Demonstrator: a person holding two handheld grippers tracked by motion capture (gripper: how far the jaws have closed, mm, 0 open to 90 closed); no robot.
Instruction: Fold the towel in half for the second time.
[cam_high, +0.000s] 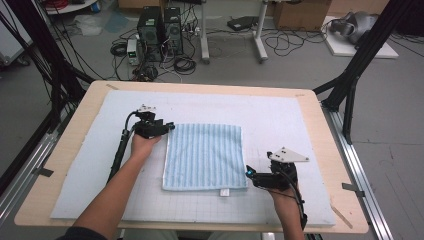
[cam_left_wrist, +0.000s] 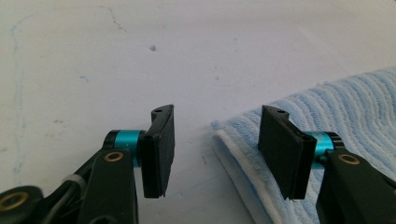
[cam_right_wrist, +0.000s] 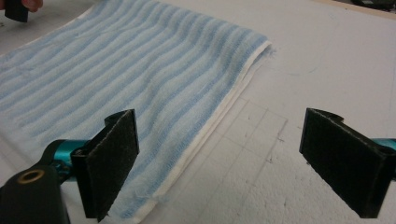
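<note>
A folded towel (cam_high: 205, 155) with light blue stripes lies flat in the middle of the white mat. My left gripper (cam_high: 170, 127) sits at its far left corner, low over the mat. In the left gripper view the jaws (cam_left_wrist: 219, 126) stand apart, and the towel's corner (cam_left_wrist: 233, 135) lies between them without the pads pressing on it. My right gripper (cam_high: 248, 173) rests at the near right corner. Its jaws (cam_right_wrist: 222, 140) are wide open, one pad over the towel's edge (cam_right_wrist: 140, 70), the other over bare mat.
The white gridded mat (cam_high: 280, 115) covers most of the wooden table (cam_high: 60, 150). A small white tag (cam_high: 224, 192) sticks out of the towel's near edge. Black frame posts (cam_high: 350, 85) stand at the right; computer towers (cam_high: 160, 30) and cables lie on the floor beyond.
</note>
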